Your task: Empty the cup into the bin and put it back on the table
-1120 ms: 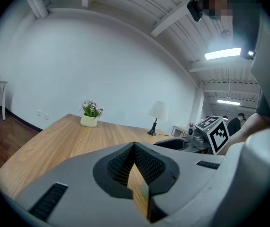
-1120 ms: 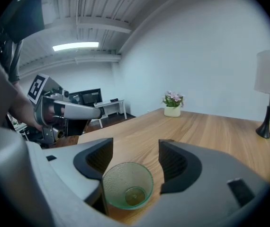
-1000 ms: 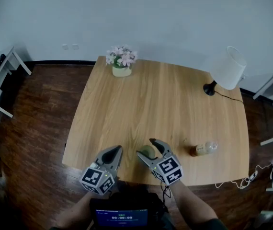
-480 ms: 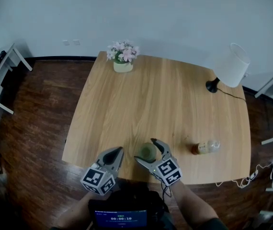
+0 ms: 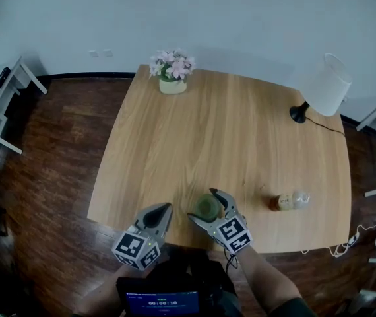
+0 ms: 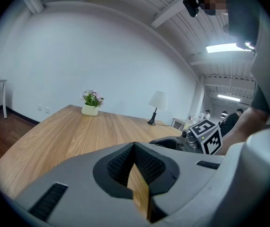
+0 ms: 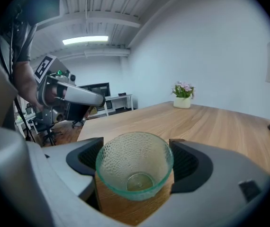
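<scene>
Spreading wider than a second ago, the right gripper's [image 5: 203, 204] jaws stand open on either side of the green glass cup [image 5: 208, 208]. The cup sits upright and empty on the surface [image 5: 227, 137], near its front edge. Just to the left, the left gripper [image 5: 162, 209] has its jaws nearly together, holding nothing. A bottle [image 5: 289, 201] lies on its side to the right. Flowers [image 5: 171, 71] and a lamp [image 5: 326, 88] stand at the far edge.
</scene>
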Available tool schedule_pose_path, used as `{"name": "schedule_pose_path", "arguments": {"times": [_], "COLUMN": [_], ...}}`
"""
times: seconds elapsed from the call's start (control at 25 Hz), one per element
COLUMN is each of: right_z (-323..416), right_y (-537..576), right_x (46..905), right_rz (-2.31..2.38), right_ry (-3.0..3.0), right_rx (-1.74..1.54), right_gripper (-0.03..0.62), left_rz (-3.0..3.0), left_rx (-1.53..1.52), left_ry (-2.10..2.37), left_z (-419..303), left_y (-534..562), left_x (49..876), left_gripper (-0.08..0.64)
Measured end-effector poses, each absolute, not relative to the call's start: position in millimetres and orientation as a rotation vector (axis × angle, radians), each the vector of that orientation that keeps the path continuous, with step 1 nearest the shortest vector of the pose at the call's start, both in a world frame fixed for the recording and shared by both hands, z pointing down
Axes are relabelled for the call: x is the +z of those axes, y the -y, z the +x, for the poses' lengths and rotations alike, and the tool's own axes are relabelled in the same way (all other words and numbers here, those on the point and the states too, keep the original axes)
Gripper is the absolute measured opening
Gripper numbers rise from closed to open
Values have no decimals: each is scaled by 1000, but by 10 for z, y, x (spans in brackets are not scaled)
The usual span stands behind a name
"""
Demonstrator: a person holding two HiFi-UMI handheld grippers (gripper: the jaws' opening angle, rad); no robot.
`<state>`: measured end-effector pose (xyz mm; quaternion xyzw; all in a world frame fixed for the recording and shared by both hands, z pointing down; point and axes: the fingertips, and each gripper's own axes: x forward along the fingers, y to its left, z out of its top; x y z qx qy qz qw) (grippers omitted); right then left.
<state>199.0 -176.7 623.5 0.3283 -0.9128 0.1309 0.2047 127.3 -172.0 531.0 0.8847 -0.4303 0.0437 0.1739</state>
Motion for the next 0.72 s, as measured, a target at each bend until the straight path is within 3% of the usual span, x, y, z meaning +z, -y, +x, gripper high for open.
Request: {"name": "schedule_pose_path", "arguments": {"times": [0.72], "right_z": [1941], "right_y": [1788], "right_x": [6436], "right_rz": [903], "right_ry": [2533], "right_rx": [365], "right_gripper": [423], "left_rz": [2477], "left_rx": [156], "left_ry": [1220], "left_z": [1243], "left_y": [1676], "left_x": [5447], "left_gripper": [0]}}
